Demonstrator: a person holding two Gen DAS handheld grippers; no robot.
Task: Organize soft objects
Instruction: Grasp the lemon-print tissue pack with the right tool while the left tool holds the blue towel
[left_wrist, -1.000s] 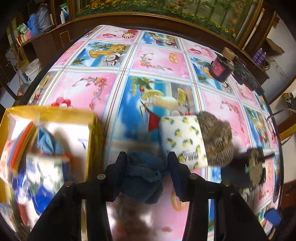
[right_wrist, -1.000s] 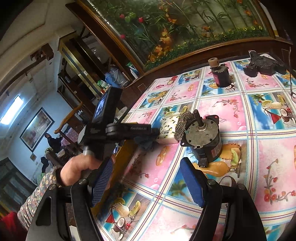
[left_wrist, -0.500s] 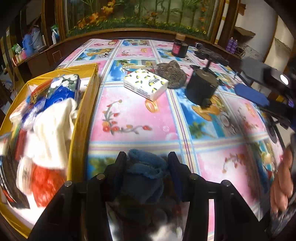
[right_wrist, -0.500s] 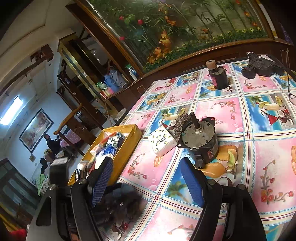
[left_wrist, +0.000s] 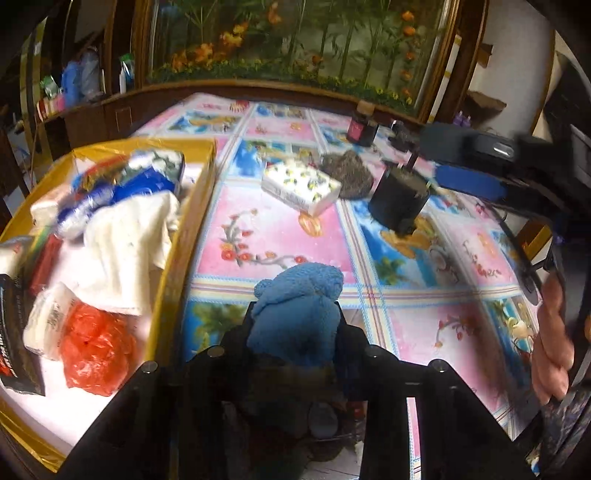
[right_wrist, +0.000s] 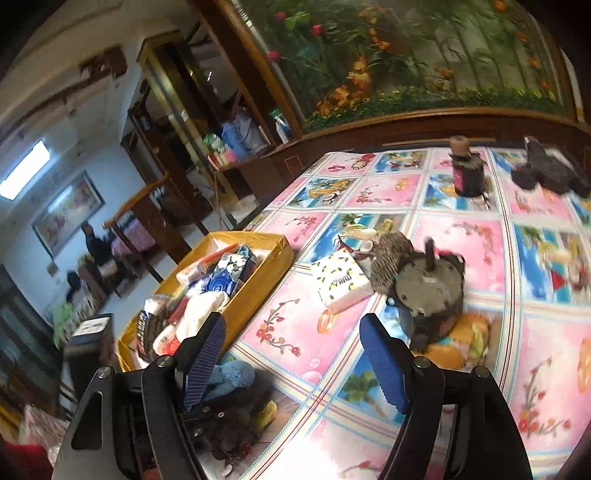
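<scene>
Left gripper (left_wrist: 295, 328) clamped on blue fuzzy cloth (left_wrist: 299, 310) at table edge beside yellow box (left_wrist: 192, 236), right gripper (right_wrist: 295, 354) held apart and empty, tissue pack (right_wrist: 341, 282) lettering unreadable, box contents blurred.

No legible text anywhere.

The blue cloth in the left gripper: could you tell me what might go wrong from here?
1. The blue cloth bulges above the left gripper, so it could slip before reaching the yellow box.
2. The box is already heaped; the cloth may slide off the white towel.
3. The open right gripper hovers near the black motor and might knock it.
</scene>
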